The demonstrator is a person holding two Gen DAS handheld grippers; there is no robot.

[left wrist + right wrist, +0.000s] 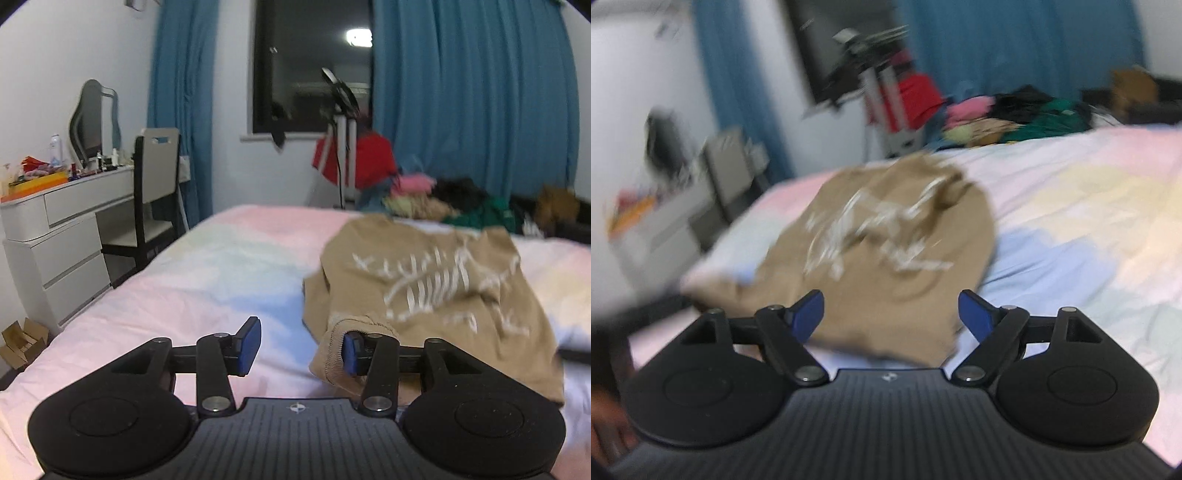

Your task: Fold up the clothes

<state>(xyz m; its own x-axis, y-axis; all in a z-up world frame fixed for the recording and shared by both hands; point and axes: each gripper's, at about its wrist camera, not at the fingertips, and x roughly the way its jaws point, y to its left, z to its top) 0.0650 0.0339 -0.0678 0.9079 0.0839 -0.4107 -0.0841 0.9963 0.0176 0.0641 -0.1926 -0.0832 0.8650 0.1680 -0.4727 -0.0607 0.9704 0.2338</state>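
Both grippers sit low over the bed (207,258). Left gripper (299,347) has its jaws spread wide; the ribbed cuff (332,354) of the tan top (436,291) drapes against its right pad, with nothing pinched. Right gripper (891,314) is also spread wide, its blurred view showing the top's near edge lying between its fingers. From the left wrist view the top lies at two o'clock, a clothes pile (443,199) beyond it and a dresser (62,236) at ten o'clock.
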